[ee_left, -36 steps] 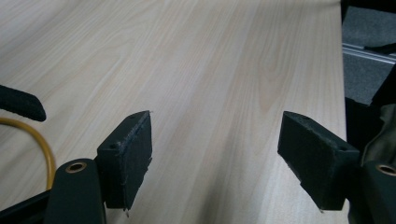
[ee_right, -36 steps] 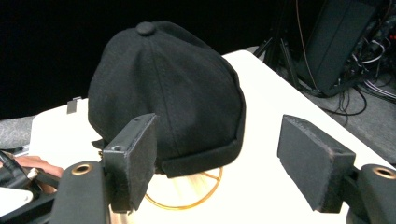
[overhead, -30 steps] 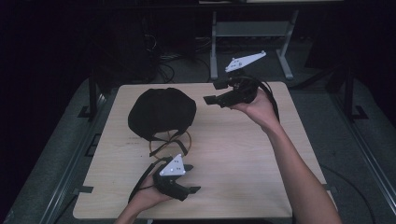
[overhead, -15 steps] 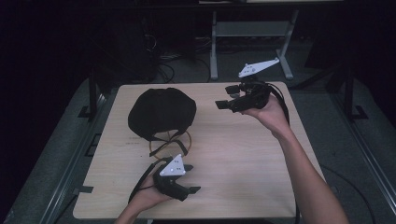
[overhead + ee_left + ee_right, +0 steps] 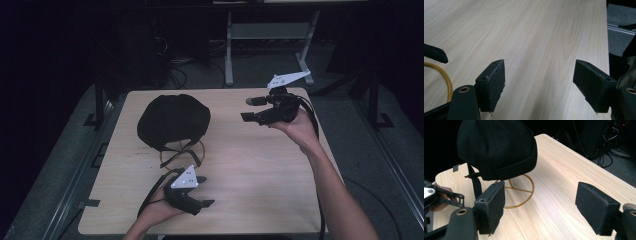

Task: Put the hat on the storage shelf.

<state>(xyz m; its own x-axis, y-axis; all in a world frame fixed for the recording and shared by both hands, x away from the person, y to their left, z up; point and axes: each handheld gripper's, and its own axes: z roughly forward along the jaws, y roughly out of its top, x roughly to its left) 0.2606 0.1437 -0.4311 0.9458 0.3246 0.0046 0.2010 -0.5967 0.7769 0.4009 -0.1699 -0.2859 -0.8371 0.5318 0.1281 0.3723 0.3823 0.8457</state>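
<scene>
Black cap [image 5: 173, 120] perched on a gold wire stand [image 5: 520, 188] at the worktop's [image 5: 260, 165] far left; stand ring and dangling strap [image 5: 476, 184] plain from the right gripper view, mostly hidden from above. Right hand-held gripper [image 5: 250, 109] raised over the far right, pointed toward the cap, jaws wide, empty. Left hand-held gripper [image 5: 204, 191] low at the near edge, jaws wide over bare wood.

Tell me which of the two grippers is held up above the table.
The right gripper, raised at the far right with open jaws aimed at the black cap. The left gripper sits low at the near edge of the table.
</scene>
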